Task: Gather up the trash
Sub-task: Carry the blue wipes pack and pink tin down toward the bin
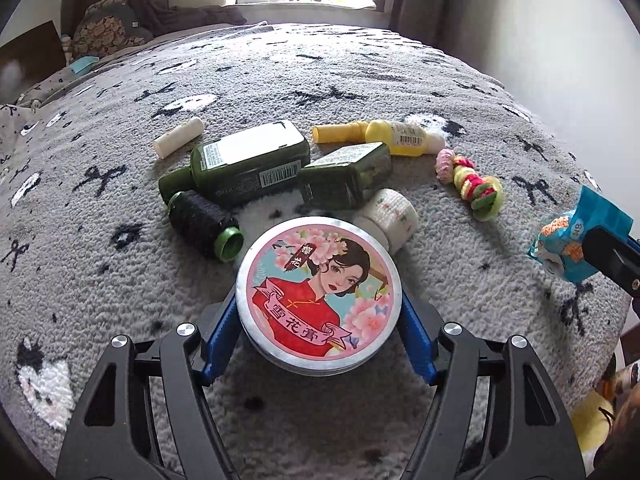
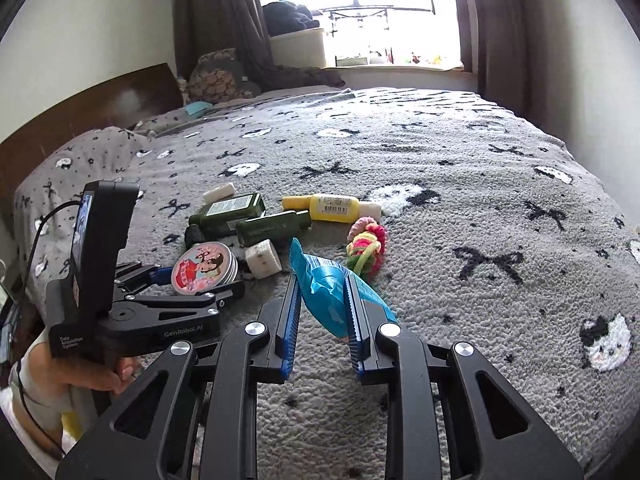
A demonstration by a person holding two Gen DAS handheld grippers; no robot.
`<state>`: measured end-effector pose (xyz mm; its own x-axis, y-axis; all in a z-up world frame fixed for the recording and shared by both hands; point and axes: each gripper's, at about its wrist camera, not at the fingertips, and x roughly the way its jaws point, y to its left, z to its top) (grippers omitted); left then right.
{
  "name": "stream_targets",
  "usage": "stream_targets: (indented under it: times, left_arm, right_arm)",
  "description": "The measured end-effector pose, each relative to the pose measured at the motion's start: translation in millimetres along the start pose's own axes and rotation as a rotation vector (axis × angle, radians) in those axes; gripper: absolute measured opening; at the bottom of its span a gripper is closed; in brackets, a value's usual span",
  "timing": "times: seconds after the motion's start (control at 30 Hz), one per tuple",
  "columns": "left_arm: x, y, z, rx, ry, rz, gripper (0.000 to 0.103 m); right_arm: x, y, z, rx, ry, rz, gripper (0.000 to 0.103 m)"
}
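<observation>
My left gripper (image 1: 319, 308) is shut on a round tin (image 1: 318, 294) with a pink lid showing a woman in red, held just above the grey bedspread (image 1: 360, 80). The tin also shows in the right wrist view (image 2: 204, 267). My right gripper (image 2: 323, 286) is shut on a blue snack wrapper (image 2: 326, 286), also in the left wrist view (image 1: 576, 240) at the right edge. Behind the tin lie two dark green bottles (image 1: 248, 160) (image 1: 348, 174), a yellow bottle (image 1: 384, 134), a black spool (image 1: 202, 224), a white roll (image 1: 394, 212) and a white stick (image 1: 178, 136).
A bundle of pink, yellow and green hair ties (image 1: 472, 184) lies right of the bottles. Pillows (image 1: 108, 28) and a headboard (image 2: 80, 116) stand at the far left. A window (image 2: 360, 4) and curtains are beyond the bed. A wall runs along the right.
</observation>
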<state>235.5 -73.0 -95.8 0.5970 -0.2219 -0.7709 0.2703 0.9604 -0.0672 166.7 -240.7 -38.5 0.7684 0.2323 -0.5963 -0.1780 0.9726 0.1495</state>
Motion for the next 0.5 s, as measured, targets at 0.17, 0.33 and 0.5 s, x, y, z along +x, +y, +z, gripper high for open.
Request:
stream_targets:
  times: [0.17,0.33,0.5]
  left_arm:
    - [-33,-6,-22,0.012,-0.013,-0.008,0.067]
    - [-73,-12,-40,0.019,-0.058,-0.021,0.066]
    - [-118,-25,-59,0.050,-0.116,-0.035,0.066]
  right_arm:
    - [-21,8,-8,-0.010,-0.013,-0.004,0.022]
    - [-50,19,-16,-0.024,-0.034,-0.004,0.022]
    - [-81,28,-27,-0.033,-0.054,-0.005,0.022]
